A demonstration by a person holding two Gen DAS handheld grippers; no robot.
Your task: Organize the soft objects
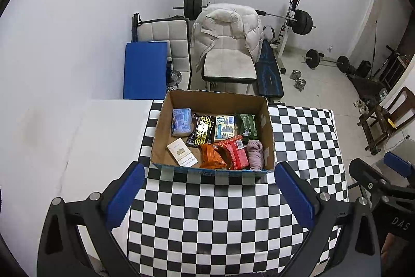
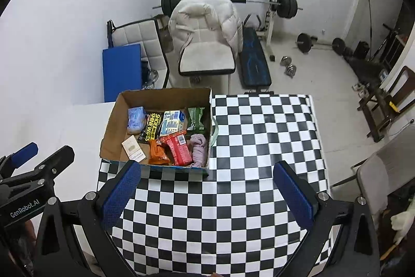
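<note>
We hold the left gripper (image 1: pixel 208 191) low in the left wrist view, its blue pads (image 1: pixel 124 196) spread wide with nothing between them, above the checkered cloth (image 1: pixel 207 220). The right gripper (image 2: pixel 206 188) sits the same way in the right wrist view, jaws wide apart and empty over the same cloth.

The cardboard box (image 1: pixel 212 98) stands at the centre of the left wrist frame, on the far left part of the cloth, and left of centre in the right wrist frame. Inside it, along the back row from left to right, we see a light blue tissue pack (image 1: pixel 181 121), a black shoe wipes packet (image 1: pixel 199 131), a pale yellow and blue pack (image 1: pixel 224 127) and a green packet (image 1: pixel 247 125). In the front row lie a white flat box (image 1: pixel 181 152), an orange packet (image 1: pixel 211 156), a red packet (image 1: pixel 234 153) and a pink rolled cloth (image 1: pixel 255 153) against the box's right wall.

In the right wrist view a pale green strap (image 2: pixel 215 131) hangs just outside the box's right wall.

Beyond the white table (image 1: pixel 90 134), in the upper middle of both frames, a white padded jacket (image 1: pixel 228 27) drapes over a chair, with a weight bench (image 1: pixel 269 72) and a barbell rack (image 1: pixel 293 14) to its right and a blue panel (image 1: pixel 145 69) to its left.
</note>
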